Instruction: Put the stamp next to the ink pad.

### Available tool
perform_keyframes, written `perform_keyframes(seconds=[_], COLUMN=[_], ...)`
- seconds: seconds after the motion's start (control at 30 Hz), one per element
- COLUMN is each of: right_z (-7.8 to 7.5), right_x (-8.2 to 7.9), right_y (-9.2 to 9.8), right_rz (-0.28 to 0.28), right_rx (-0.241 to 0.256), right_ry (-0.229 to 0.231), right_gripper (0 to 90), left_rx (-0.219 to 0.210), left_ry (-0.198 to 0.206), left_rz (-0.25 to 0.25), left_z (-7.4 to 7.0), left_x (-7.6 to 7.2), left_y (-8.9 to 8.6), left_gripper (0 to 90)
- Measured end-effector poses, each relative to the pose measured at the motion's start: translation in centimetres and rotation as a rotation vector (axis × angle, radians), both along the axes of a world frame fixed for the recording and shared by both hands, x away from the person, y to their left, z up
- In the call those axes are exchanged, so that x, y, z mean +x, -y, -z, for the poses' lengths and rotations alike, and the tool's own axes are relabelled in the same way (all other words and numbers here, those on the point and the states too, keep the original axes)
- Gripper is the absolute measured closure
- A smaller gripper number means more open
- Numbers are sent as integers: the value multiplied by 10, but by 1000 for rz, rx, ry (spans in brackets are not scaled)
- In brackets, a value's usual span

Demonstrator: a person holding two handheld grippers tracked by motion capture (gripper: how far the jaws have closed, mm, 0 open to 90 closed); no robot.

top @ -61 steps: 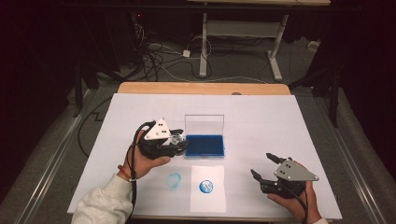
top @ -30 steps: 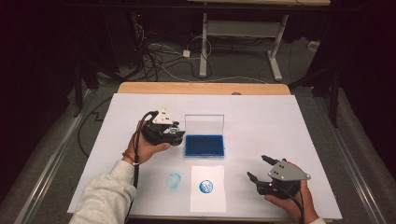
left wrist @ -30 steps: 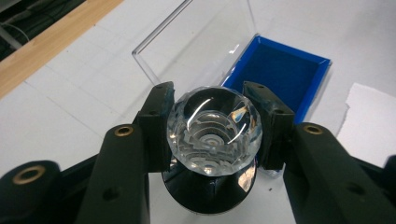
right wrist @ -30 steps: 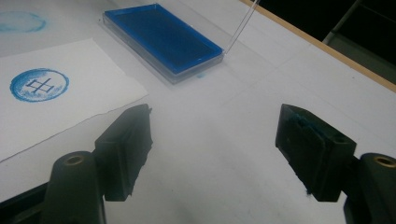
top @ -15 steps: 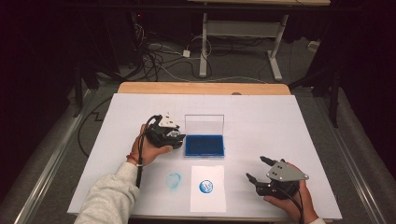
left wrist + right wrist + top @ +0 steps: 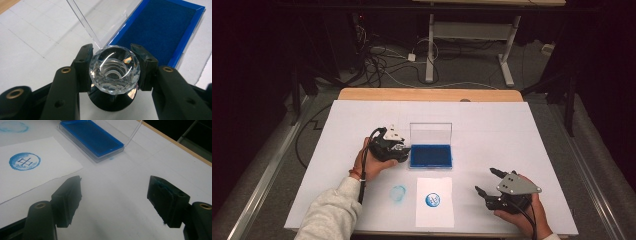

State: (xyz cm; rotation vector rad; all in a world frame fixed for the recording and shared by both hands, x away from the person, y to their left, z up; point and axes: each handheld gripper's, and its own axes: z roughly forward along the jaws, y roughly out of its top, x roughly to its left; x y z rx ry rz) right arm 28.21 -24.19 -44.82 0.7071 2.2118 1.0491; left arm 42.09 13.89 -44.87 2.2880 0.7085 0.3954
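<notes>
My left gripper point(image 6: 401, 150) point(image 6: 114, 67) is shut on a stamp with a faceted clear crystal knob point(image 6: 114, 69) and a black base, held just left of the blue ink pad point(image 6: 430, 156) point(image 6: 160, 30) point(image 6: 91, 138). The pad's clear lid point(image 6: 430, 132) stands open at its far side. A white sheet of paper point(image 6: 434, 201) point(image 6: 30, 175) near the front edge carries a round blue stamp print point(image 6: 432, 200) point(image 6: 24, 161). My right gripper point(image 6: 485, 184) point(image 6: 115, 197) rests open at the front right with nothing between its jaws.
A faint blue ring smudge point(image 6: 398, 193) point(image 6: 13, 126) marks the white table cover point(image 6: 512, 130) left of the paper. The wooden table edge point(image 6: 427, 94) runs along the far side, with cables and a desk frame on the floor beyond.
My left gripper has carried the stamp away from the front of the table to the left side of the ink pad. The right gripper shifted slightly left.
</notes>
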Motion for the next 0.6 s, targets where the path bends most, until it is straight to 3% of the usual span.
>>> perform_keyframes(seconds=[0.23,0.4,0.6], right_z=[0,0,-1], right_x=[0,-1,-1], right_y=[0,0,0], right_rz=[-2,-4,-5], right_rx=[-3,-1,-2], right_ry=[0,3,6], right_gripper=[277,279,278], left_rx=[-29,-12,-30], left_ry=[-18,-15,-4], left_rz=[-23,-26,-38], left_z=[4,4,2], left_x=[2,2,1], left_y=[-5,-3,-3], left_gripper=[538,528,464])
